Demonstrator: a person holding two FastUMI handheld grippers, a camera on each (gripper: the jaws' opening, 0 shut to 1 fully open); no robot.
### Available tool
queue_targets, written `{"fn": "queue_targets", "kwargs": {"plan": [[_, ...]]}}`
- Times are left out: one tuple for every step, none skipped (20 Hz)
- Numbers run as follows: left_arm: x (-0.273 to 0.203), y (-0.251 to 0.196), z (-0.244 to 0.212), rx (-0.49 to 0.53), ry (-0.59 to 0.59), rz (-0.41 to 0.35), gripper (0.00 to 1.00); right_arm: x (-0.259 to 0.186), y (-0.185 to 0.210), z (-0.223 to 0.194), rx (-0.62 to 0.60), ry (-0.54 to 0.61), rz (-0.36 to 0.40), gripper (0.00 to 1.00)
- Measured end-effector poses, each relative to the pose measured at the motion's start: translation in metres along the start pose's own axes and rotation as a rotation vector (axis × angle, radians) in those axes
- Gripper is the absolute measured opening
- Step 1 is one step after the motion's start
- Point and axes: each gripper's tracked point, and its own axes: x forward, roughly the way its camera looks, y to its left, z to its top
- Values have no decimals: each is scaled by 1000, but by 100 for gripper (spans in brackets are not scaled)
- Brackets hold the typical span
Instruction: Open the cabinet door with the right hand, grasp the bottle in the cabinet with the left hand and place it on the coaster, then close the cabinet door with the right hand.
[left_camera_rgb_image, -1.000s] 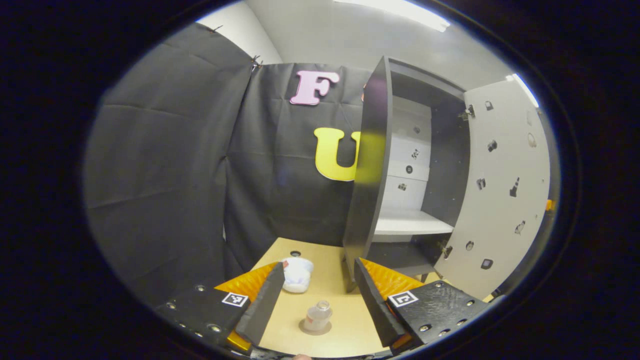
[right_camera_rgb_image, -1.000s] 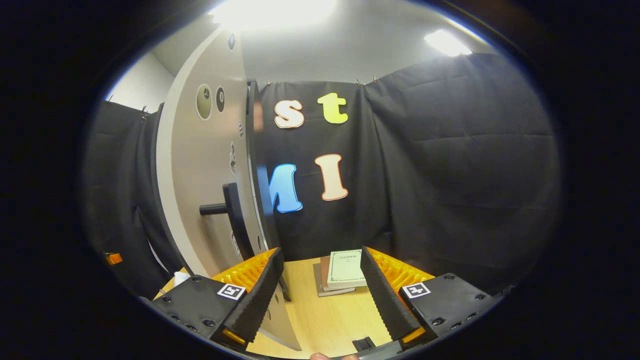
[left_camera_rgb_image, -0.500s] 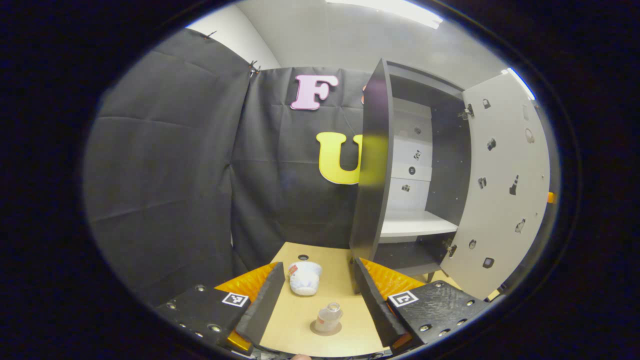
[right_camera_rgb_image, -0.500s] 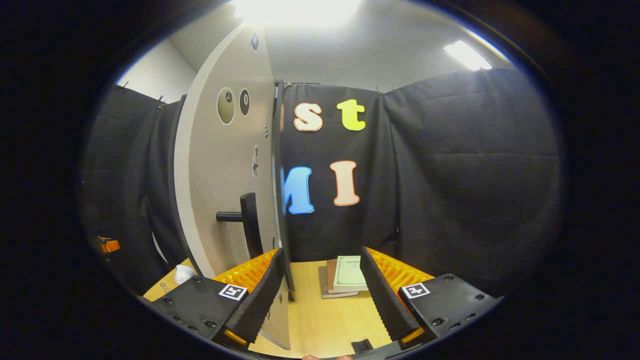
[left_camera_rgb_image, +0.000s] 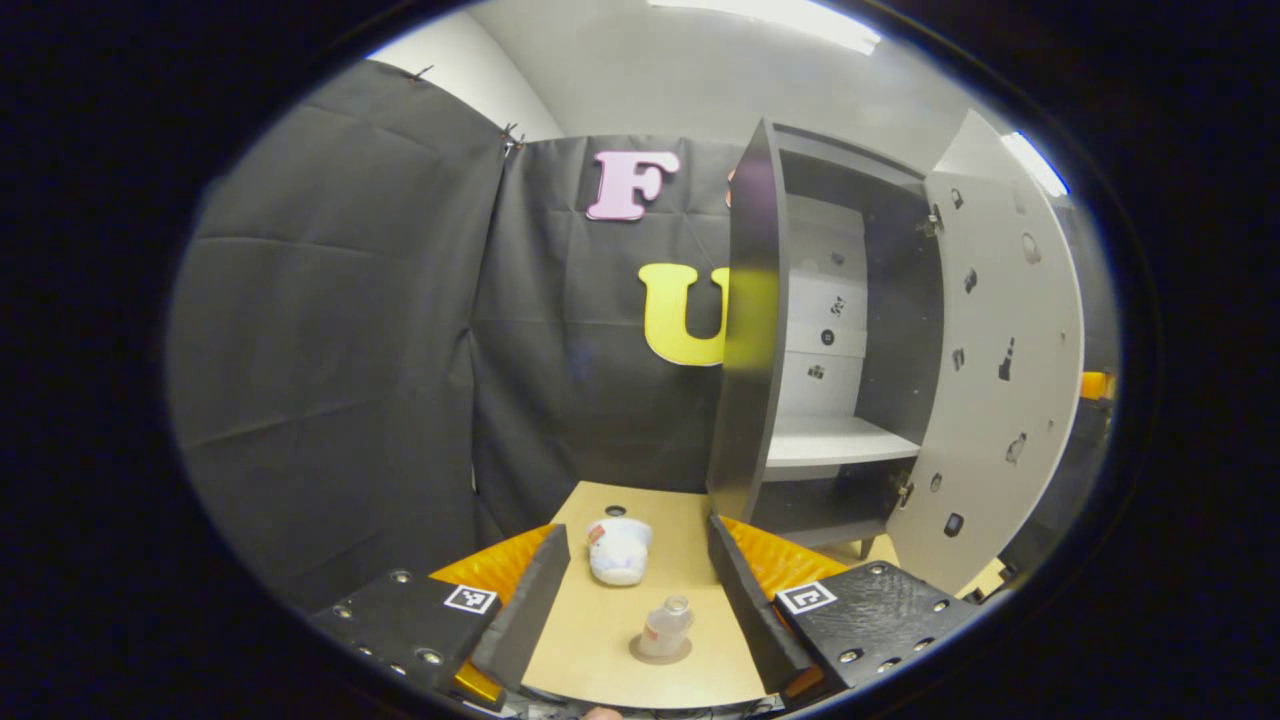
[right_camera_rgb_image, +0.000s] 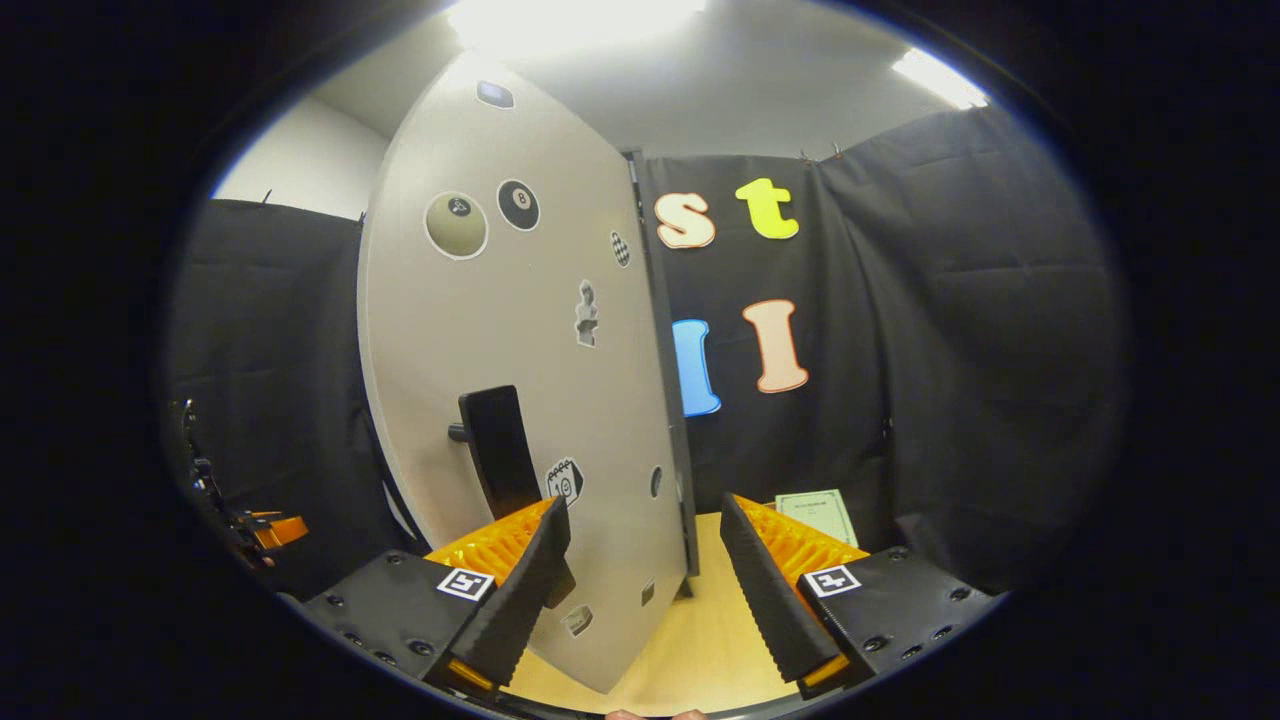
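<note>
**Cabinet door waits to be swung shut**

Bottle (left_camera_rgb_image: 666, 628) stands upright on the coaster (left_camera_rgb_image: 660, 654), on the table (left_camera_rgb_image: 600, 640) between the spread, empty fingers of the left gripper (left_camera_rgb_image: 632, 600). Judged from that, closing remains. The right gripper (right_camera_rgb_image: 640, 585), fingers apart and holding nothing, faces the cabinet door (right_camera_rgb_image: 520, 330) near its dark handle (right_camera_rgb_image: 497, 450); pushing flat on the panel beside the handle should work. A white crumpled object (left_camera_rgb_image: 619, 550) lies beyond the bottle, and the books (right_camera_rgb_image: 815, 510) behind the door look clear of its swing. The cabinet (left_camera_rgb_image: 840, 330) stands open, its shelf (left_camera_rgb_image: 835, 440) bare.
</note>
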Motion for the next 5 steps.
{"fn": "queue_targets", "kwargs": {"plan": [[-2,2,-2,4,1,7,84,6,11,-2,10,7,26,96],[-6,6,-3,7,2,17,86,11,21,-3,18,12,52,97],[-8,8,-3,7,2,25,86,18,31,-3,21,16,78,97],[-11,10,-2,3,5,31,86,25,43,-5,21,24,103,90],[-12,13,-3,-3,6,37,86,33,55,-6,24,31,127,90]]}}
